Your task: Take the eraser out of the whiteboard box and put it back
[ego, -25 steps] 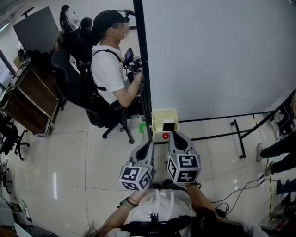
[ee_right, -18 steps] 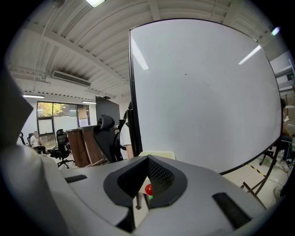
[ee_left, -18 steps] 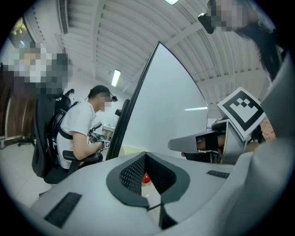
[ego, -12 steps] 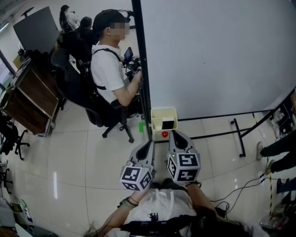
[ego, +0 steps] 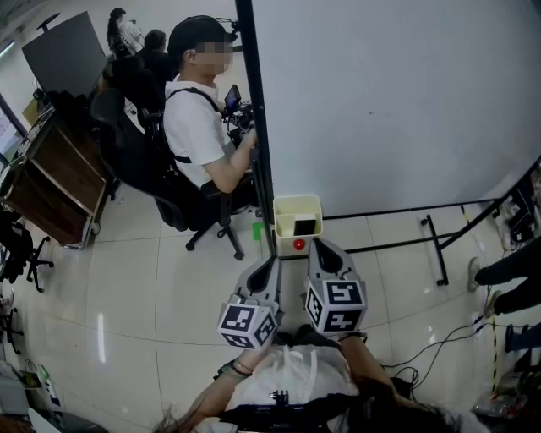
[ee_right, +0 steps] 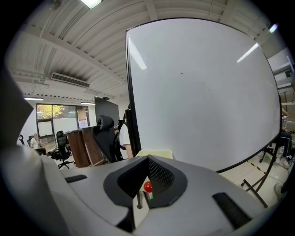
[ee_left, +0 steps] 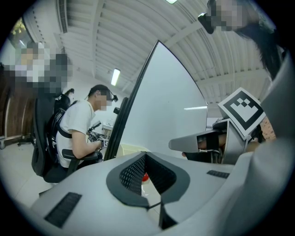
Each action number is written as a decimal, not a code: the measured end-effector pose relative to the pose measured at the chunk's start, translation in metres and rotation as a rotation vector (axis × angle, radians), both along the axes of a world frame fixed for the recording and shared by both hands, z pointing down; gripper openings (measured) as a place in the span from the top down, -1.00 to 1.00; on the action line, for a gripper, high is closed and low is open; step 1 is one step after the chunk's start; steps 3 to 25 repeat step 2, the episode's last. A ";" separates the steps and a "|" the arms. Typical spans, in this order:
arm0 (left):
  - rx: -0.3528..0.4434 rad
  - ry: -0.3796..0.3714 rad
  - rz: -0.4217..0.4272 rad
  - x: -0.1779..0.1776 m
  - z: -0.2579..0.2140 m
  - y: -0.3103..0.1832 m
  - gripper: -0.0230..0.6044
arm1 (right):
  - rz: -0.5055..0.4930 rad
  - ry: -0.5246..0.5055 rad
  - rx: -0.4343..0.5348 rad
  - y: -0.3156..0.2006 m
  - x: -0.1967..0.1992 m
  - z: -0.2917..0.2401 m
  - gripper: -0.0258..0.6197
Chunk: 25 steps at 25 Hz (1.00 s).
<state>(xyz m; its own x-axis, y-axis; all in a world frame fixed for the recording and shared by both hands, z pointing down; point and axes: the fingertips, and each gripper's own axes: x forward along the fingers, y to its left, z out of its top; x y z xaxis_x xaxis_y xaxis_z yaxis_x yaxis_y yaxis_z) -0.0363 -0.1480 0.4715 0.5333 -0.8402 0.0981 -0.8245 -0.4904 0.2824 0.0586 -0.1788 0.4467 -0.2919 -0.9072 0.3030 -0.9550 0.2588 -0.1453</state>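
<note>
Where right gripper (ego: 319, 244) points, box (ego: 297, 200) stands.

Pale glossy floor tiles (ego: 152, 279) everywhere, a strip of reflected light at eight o'clock, and at nine o'clock a brown wooden desk (ego: 51, 182), with a black office chair (ego: 122, 139) near it at eleven and a dark panel (ego: 63, 51) behind. A big whiteboard (ego: 397, 93) fills twelve through two o'clock, its black frame legs (ego: 435, 249) on the tiles at three, cables (ego: 427, 351) trailing at four. Overhead, a ribbed white ceiling (ee_right: 92, 41) carries a lit lamp (ee_right: 91, 2) and an air-conditioning unit (ee_right: 69, 79), and a window (ee_right: 57, 119) at nine o'clock shows daylight and trees
</note>
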 end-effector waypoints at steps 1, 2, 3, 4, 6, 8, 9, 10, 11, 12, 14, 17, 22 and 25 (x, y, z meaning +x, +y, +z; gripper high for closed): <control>-0.001 0.000 -0.001 0.000 0.001 0.000 0.97 | -0.001 -0.001 0.000 0.000 0.000 0.000 0.87; -0.003 0.000 -0.002 0.000 0.001 0.000 0.97 | -0.002 -0.002 -0.001 0.000 0.001 0.001 0.87; -0.003 0.000 -0.002 0.000 0.001 0.000 0.97 | -0.002 -0.002 -0.001 0.000 0.001 0.001 0.87; -0.003 0.000 -0.002 0.000 0.001 0.000 0.97 | -0.002 -0.002 -0.001 0.000 0.001 0.001 0.87; -0.003 0.000 -0.002 0.000 0.001 0.000 0.97 | -0.002 -0.002 -0.001 0.000 0.001 0.001 0.87; -0.003 0.000 -0.002 0.000 0.001 0.000 0.97 | -0.002 -0.002 -0.001 0.000 0.001 0.001 0.87; -0.003 0.000 -0.002 0.000 0.001 0.000 0.97 | -0.002 -0.002 -0.001 0.000 0.001 0.001 0.87; -0.003 0.000 -0.002 0.000 0.001 0.000 0.97 | -0.002 -0.002 -0.001 0.000 0.001 0.001 0.87; -0.003 0.000 -0.002 0.000 0.001 0.000 0.97 | -0.002 -0.002 -0.001 0.000 0.001 0.001 0.87; -0.003 0.000 -0.002 0.000 0.001 0.000 0.97 | -0.002 -0.002 -0.001 0.000 0.001 0.001 0.87; -0.003 0.000 -0.002 0.000 0.001 0.000 0.97 | -0.002 -0.002 -0.001 0.000 0.001 0.001 0.87; -0.003 0.000 -0.002 0.000 0.001 0.000 0.97 | -0.002 -0.002 -0.001 0.000 0.001 0.001 0.87; -0.003 0.000 -0.002 0.000 0.001 0.000 0.97 | -0.002 -0.002 -0.001 0.000 0.001 0.001 0.87; -0.003 0.000 -0.002 0.000 0.001 0.000 0.97 | -0.002 -0.002 -0.001 0.000 0.001 0.001 0.87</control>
